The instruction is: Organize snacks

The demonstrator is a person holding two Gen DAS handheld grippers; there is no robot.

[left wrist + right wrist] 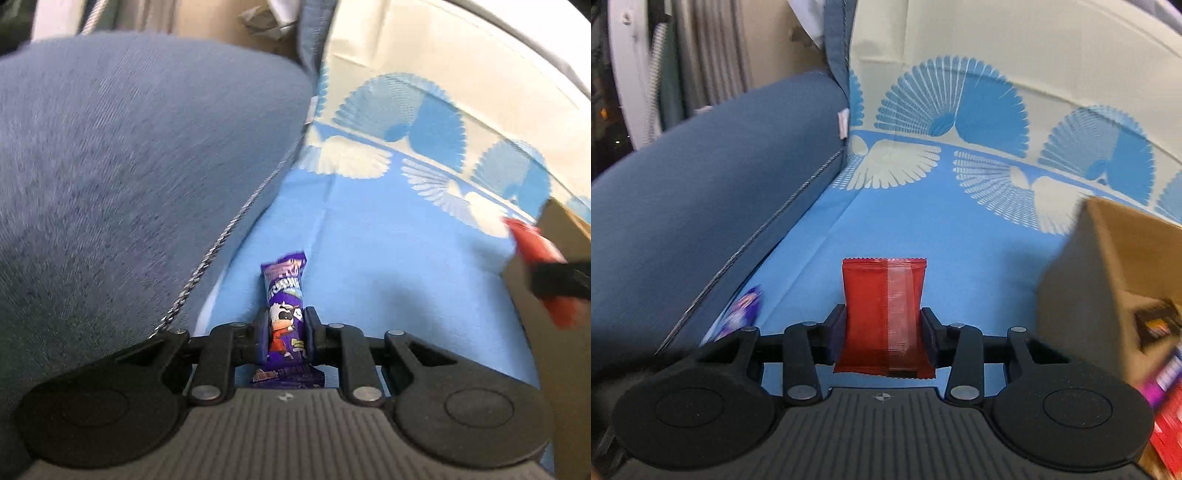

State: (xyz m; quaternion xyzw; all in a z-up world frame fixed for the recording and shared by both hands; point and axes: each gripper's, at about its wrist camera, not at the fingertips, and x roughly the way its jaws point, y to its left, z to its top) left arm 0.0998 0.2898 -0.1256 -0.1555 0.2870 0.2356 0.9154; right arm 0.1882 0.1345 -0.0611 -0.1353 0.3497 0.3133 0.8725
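My left gripper [284,325] is shut on a narrow purple snack packet [285,295] with a cartoon cow, held upright above the blue cloth. My right gripper [883,325] is shut on a red snack packet [884,314] with a clear seam strip. The right gripper shows blurred at the right edge of the left wrist view [554,284], with the red packet [528,240] in it. The purple packet shows blurred at the lower left of the right wrist view [742,314]. A cardboard box [1108,280] stands at the right, with several snack packets [1167,387] inside.
A blue cloth with white and blue fan patterns [923,240] covers the seat surface. A grey-blue cushioned armrest [129,166] rises on the left, close to the left gripper; it also shows in the right wrist view [701,192]. The cream backrest [997,37] stands behind.
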